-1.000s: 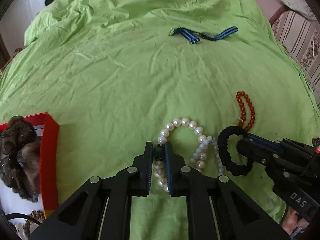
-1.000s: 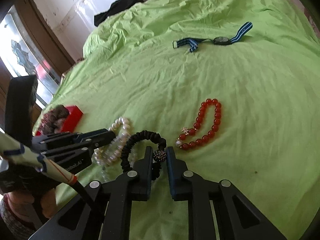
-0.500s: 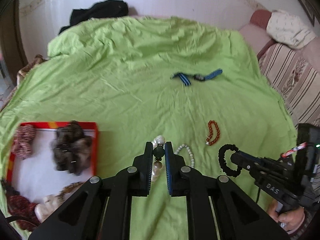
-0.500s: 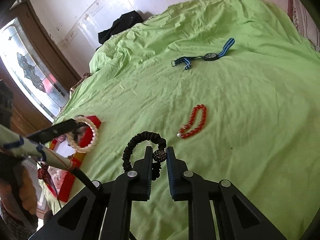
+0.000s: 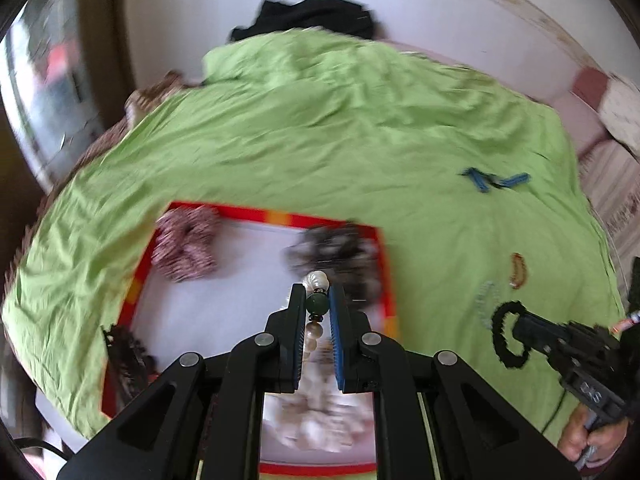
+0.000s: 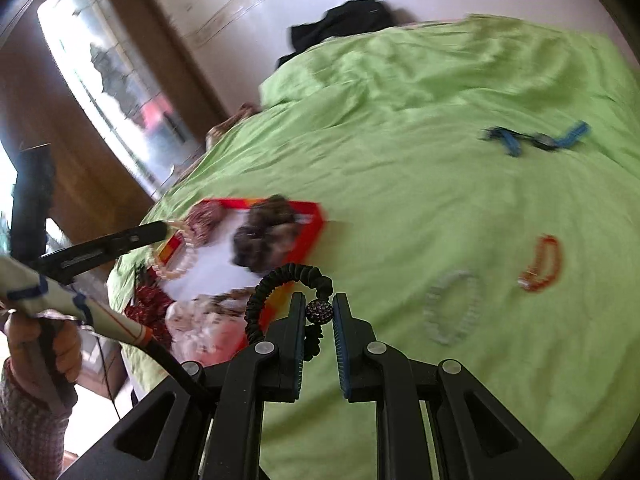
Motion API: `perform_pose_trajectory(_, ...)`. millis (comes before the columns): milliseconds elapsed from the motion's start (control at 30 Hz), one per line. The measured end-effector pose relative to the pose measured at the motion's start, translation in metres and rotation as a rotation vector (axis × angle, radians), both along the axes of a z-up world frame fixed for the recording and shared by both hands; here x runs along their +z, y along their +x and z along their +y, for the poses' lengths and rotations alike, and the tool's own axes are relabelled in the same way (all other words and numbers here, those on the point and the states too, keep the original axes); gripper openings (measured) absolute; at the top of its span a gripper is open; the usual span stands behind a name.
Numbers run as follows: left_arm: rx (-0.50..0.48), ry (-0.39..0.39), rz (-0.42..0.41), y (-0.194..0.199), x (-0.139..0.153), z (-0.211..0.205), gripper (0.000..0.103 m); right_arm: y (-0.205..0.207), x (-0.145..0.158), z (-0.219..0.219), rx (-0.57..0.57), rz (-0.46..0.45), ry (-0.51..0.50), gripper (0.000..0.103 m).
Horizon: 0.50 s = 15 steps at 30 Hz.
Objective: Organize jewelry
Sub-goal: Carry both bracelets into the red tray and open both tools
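The left gripper pointed steeply down over the red-rimmed tray, jaws clamped on the pearl bracelet. The right gripper, angled down beyond the tray's right edge above the green bedspread, pinched the black bracelet.

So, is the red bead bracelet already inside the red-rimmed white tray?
No, the red bead bracelet lies on the green bedsheet, well apart from the red-rimmed white tray.

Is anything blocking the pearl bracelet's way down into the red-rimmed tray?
Nothing visible bars it. The left tongs hold the pearl bracelet over the red-rimmed tray, whose white floor lies bare in the middle, between the pink scrunchie and the dark scrunchie.
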State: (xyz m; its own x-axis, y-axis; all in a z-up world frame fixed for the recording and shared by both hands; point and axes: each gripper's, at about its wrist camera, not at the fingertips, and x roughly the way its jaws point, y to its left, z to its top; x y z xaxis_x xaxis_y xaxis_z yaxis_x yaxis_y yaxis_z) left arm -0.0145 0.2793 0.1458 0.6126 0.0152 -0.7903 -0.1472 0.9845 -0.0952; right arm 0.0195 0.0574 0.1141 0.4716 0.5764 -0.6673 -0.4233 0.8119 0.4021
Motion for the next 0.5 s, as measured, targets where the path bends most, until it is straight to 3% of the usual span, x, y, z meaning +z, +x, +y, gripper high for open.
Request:
perform_pose_trajectory(200, 0.093, -0.029, 0.047, 0.015, -0.035, 0.064, 0.011, 0.016, -0.006, 0.077, 0.1, 0.013, -0.029, 0.015)
perform_pose_trajectory(500, 0.189, -0.053, 0.091, 0.024, -0.069, 0.114, 0.011, 0.035, -0.039, 0.161, 0.182, 0.052, -0.087, 0.015)
